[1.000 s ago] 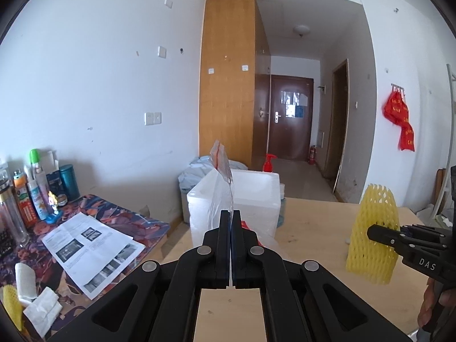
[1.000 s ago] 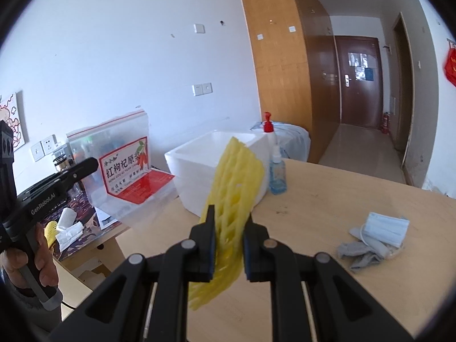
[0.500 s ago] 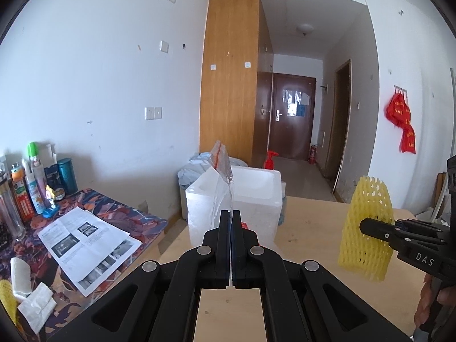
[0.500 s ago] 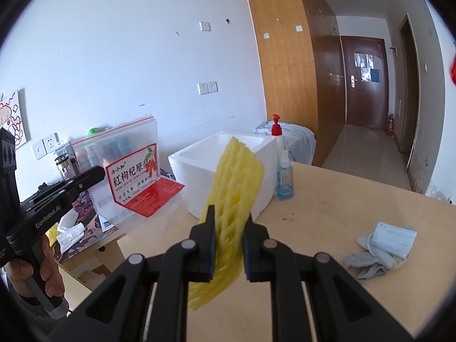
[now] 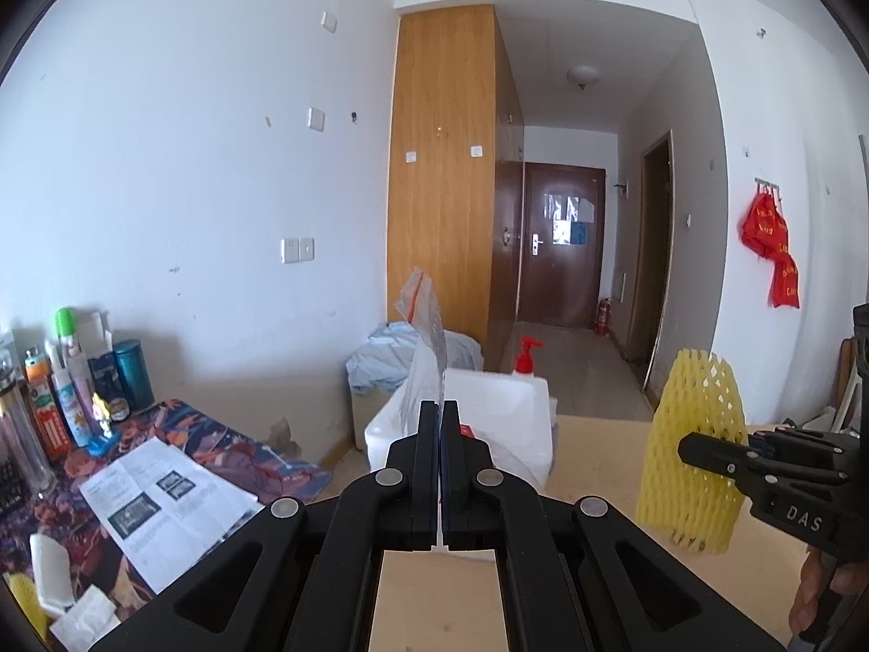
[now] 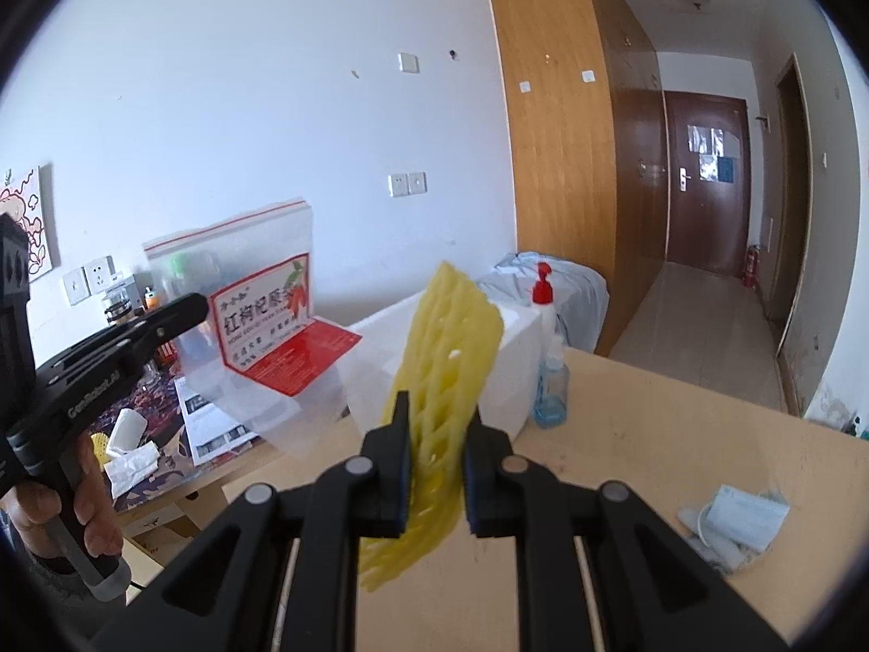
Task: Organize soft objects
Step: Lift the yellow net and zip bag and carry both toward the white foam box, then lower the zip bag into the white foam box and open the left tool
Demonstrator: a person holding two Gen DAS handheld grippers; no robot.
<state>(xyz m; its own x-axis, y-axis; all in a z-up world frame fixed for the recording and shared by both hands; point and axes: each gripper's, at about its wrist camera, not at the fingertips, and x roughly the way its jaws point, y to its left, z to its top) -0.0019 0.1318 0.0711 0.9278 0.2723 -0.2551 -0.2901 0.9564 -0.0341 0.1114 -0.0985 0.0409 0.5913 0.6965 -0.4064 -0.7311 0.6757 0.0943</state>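
My left gripper is shut on a clear zip bag with a red label, held upright in the air over the table's left edge; the bag also shows in the right wrist view. My right gripper is shut on a yellow foam net sleeve and holds it upright above the table; the sleeve shows at the right of the left wrist view. A white foam box stands behind both. A face mask and a grey cloth lie on the table at the right.
A wooden table carries a blue spray bottle with a red pump. A lower side table at the left holds a printed leaflet, bottles and tissues. A corridor with a door lies ahead.
Both grippers have risen and pulled back a little with their loads. The bag and the sleeve stay gripped, and the table objects appear lower and farther.
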